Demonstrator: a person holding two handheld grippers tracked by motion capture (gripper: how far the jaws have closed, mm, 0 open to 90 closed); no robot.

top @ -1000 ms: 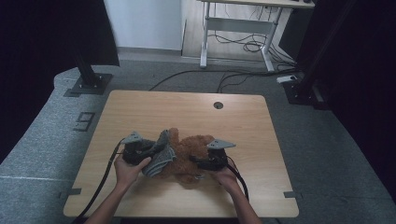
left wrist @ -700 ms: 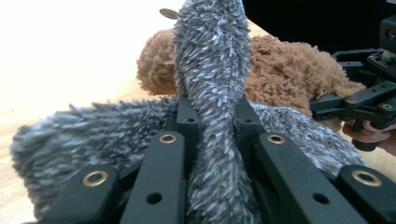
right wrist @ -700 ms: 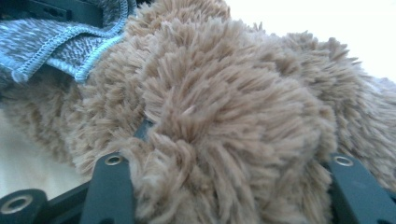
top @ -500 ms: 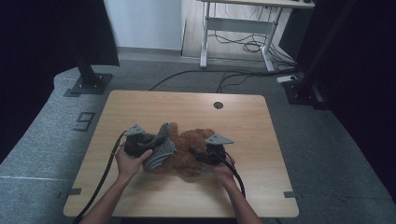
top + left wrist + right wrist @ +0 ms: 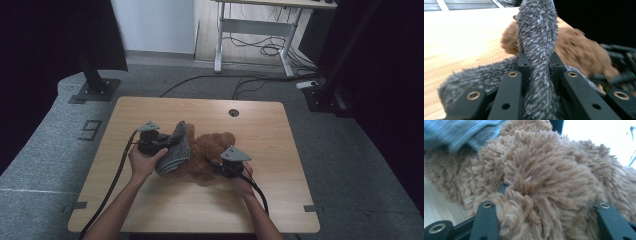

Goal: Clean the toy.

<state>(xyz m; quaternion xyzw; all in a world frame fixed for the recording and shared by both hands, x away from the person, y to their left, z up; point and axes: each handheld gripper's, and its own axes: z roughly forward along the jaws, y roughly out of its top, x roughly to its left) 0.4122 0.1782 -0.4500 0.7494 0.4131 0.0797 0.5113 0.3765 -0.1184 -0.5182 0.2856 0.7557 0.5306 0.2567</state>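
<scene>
My left claw (image 5: 537,75) pinches the grey fuzzy cloth (image 5: 537,37); my right claw (image 5: 546,220) grips the brown plush (image 5: 544,175) mid-bench (image 5: 150,210).

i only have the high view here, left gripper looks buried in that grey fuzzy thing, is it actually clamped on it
Observer: Yes. In the left gripper view the grey fuzzy cloth runs up between the two black jaws of the left gripper, pinched tight.
Operator: and the right one, got the brown stuff or just resting on it
Observer: In the right gripper view a thick tuft of the brown fuzzy cloth bulges between the jaws of the right gripper, which have just been closing on it.
Operator: are the two cloths apart yet
Observer: No. The right gripper view shows the grey piece lying against the brown one at its top left corner.
</scene>
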